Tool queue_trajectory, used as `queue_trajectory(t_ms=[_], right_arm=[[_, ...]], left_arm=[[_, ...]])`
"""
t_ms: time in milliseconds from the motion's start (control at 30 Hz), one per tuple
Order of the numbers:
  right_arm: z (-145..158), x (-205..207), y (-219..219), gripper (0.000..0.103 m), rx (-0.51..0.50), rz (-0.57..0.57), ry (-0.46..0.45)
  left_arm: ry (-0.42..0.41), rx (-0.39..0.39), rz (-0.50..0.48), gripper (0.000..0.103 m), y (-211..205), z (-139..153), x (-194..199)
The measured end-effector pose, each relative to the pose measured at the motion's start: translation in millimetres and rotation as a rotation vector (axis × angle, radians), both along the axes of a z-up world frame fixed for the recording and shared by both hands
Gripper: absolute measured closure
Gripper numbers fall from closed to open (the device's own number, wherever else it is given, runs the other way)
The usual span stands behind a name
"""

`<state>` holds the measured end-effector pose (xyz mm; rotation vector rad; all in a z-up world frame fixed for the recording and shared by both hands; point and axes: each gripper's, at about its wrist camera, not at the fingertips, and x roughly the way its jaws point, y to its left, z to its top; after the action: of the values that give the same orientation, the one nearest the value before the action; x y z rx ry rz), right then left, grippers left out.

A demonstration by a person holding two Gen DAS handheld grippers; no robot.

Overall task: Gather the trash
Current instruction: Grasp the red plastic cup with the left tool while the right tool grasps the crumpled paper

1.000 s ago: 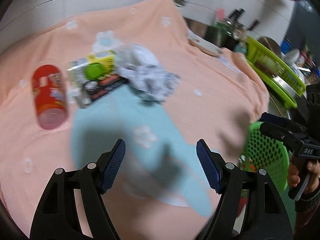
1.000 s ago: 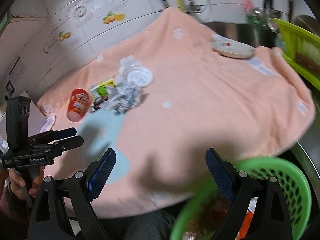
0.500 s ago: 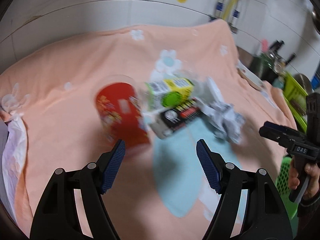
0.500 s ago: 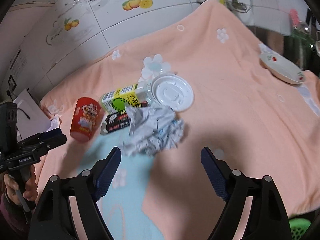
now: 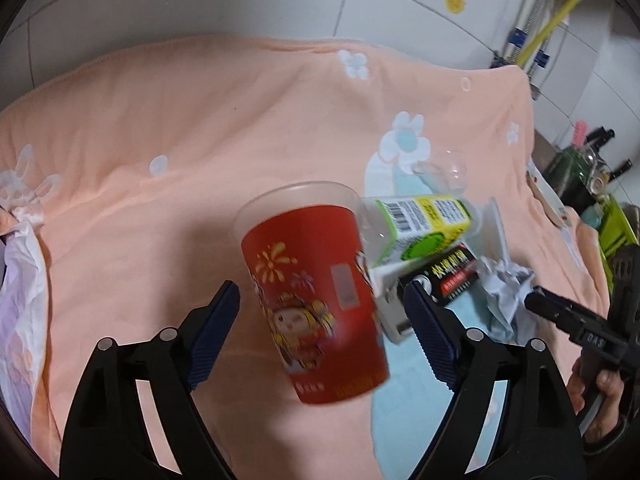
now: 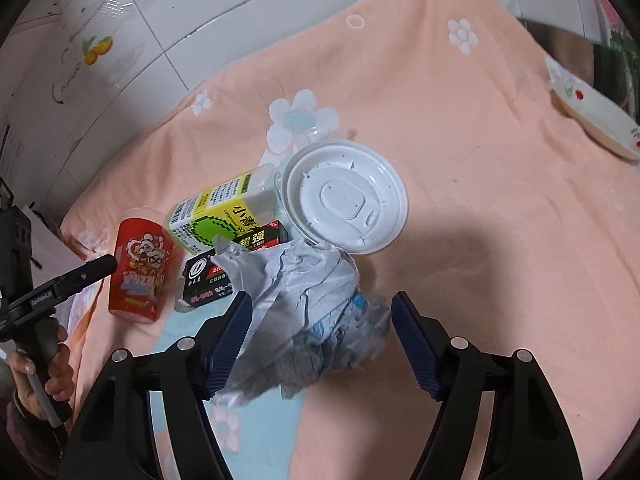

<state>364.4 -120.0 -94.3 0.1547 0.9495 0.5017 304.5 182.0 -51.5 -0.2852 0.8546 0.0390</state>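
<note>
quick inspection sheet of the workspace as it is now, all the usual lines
surface: peach flowered towel covers the worktop, pale blue patch near the trash.
job's things: red cup on its side; crumpled paper; green-yellow carton; black box; white lid, all clustered.
clutter: shallow dish at the far edge.
grippers: left gripper open, jaws just widened around the cup; right gripper open, jaws narrowing around the paper.
cables: nothing seen.
surroundings: tiled wall with fruit stickers.
</note>
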Motion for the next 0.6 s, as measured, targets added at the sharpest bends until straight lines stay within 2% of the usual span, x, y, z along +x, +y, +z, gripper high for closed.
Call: queue_trajectory(t_ms=[133,333,467,600], right_arm=[[-8.3,5.6,5.8,0.036,0.011,0.008,0.021],[-12.8,5.0,14.7,0.044,0.012,0.029,0.021],[-12.3,2.6,17.2,0.054,0.014,0.036,0.018],[-13.2,4.2,15.8,0.053,0.021,0.028,0.023]], left_arm=[[0.016,-0.035,0.016,0.016,7.9,-6.7,10.8],[0.044,-0.047,0.018,0.015,9.8,-14.1,24.5],[0.064,-0.071,0.024,0.015,11.5,-20.9,30.9],[0.076,-0.077,0.02,0.015,10.0,-26.4,34.5]])
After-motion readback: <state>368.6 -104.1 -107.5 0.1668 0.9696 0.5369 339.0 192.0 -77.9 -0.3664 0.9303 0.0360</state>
